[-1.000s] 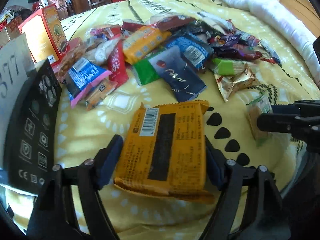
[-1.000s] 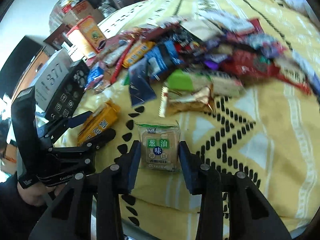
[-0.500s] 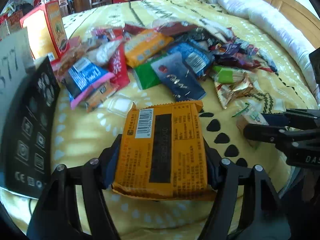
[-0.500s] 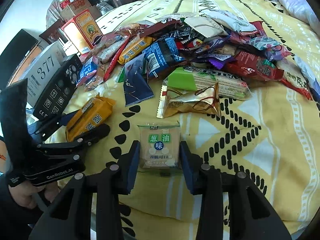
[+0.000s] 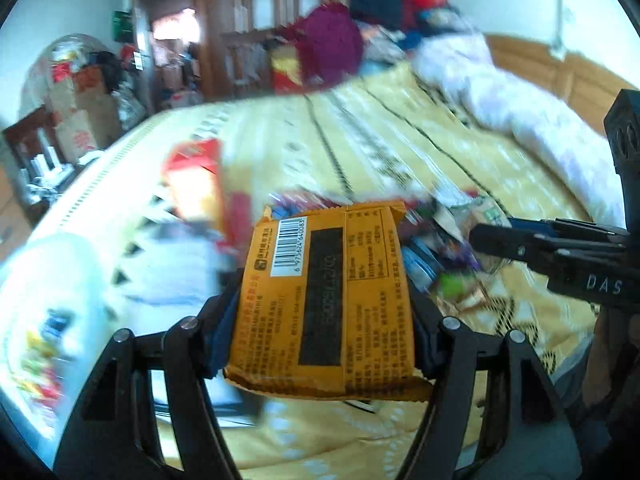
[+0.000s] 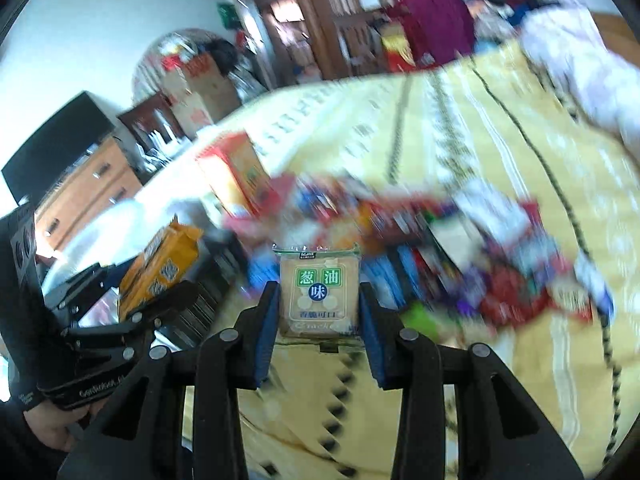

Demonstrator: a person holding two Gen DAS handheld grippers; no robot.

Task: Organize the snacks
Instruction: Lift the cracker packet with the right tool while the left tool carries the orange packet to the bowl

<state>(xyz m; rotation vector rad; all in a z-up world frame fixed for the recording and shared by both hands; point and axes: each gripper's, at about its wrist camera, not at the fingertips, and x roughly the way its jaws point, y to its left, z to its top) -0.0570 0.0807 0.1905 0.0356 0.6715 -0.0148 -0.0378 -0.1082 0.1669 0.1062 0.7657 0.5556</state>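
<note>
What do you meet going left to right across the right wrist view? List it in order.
Left gripper holding the orange snack pack → red and orange box → cracker packet in the right gripper → blurred snack pile → bare yellow bedspread.

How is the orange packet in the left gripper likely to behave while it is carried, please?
The orange packet looks fairly stiff: it stays flat between the left gripper's pads, with no sag. Its glossy film may be slippery, so it could slide. The contents are probably brittle, so a hard squeeze might crack them.
</note>
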